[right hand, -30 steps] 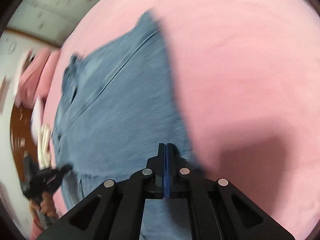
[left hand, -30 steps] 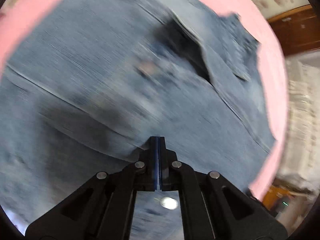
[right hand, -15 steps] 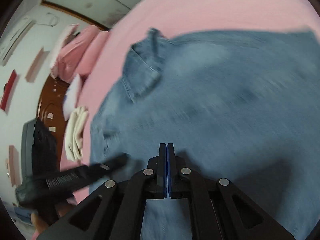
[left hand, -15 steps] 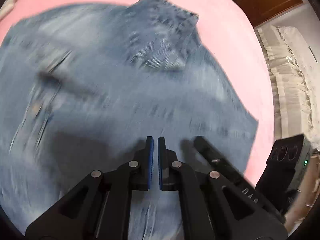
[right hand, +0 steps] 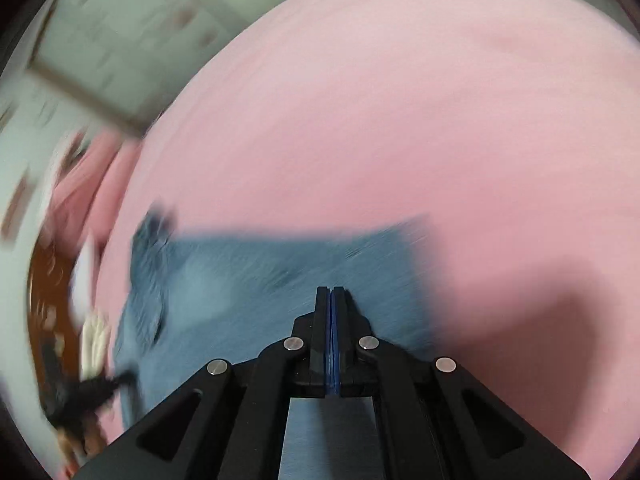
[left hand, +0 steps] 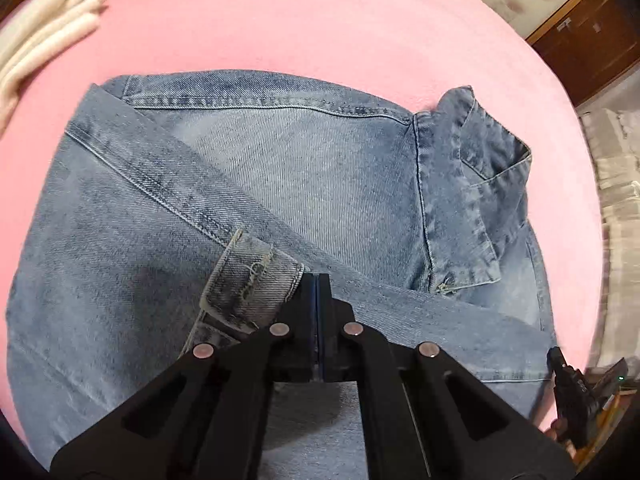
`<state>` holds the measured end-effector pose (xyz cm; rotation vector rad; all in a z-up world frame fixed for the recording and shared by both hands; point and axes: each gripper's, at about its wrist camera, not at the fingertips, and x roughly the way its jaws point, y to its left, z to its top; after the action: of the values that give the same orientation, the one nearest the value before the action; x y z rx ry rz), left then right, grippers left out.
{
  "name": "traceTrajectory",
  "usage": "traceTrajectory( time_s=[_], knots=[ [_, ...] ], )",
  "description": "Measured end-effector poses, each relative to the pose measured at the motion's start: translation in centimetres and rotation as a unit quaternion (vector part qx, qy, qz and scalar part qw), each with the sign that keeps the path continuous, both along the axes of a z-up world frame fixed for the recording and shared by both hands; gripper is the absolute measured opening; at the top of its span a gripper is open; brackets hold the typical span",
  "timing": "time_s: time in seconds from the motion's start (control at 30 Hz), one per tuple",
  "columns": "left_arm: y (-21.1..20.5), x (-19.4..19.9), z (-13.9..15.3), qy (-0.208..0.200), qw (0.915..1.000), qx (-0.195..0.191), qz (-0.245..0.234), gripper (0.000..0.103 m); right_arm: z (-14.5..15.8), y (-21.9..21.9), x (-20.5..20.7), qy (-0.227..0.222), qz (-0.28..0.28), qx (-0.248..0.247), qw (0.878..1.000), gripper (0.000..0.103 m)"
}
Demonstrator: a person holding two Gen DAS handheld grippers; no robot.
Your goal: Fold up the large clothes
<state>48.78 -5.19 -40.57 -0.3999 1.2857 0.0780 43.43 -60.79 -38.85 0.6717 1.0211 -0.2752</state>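
Folded jeans (left hand: 248, 184) on bedsheet (left hand: 320, 24), stacked cloths (left hand: 44, 36) at far left

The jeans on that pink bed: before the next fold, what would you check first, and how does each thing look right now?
1. Jeans lie on the pink bed cover, not hanging off: ok in the left view.
2. Left gripper is shut, its tips right beside the turned-up hem: ok. Whether cloth is pinched between them: cannot tell.
3. Right gripper is shut over the denim with nothing seen between its tips: ok.
4. The folded layers are flat: not ok, the hem is curled up and the pocket corner sticks out.
5. Right view is sharp enough to judge edges: not ok, it is blurred.
6. Cream blanket is clear of the jeans: ok.
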Motion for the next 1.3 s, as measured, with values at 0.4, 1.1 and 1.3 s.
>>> traceTrajectory(
  time_s=[0.4, 1.1, 1.3],
  knots=[
    [-5.0, -3.6, 0.7, -0.016, 0.9835, 0.147, -0.105, 0.000, 2.9, 1.4, -3.8, 0.061, -0.016, -0.037, 0.997, 0.000],
    [-1.7, -25.9, 2.7, 0.074, 0.9771, 0.124, -0.156, 0.024, 7.3, 17.2, -22.8, 0.161, 0.004, 0.039, 0.986, 0.007],
    [0.8, -30.8, 6.0, 0.066, 0.9747, 0.134, -0.166, 0.060, 9.5, 28.9, -26.1, 0.164, 0.074, 0.039, 0.983, 0.049]
  ],
)
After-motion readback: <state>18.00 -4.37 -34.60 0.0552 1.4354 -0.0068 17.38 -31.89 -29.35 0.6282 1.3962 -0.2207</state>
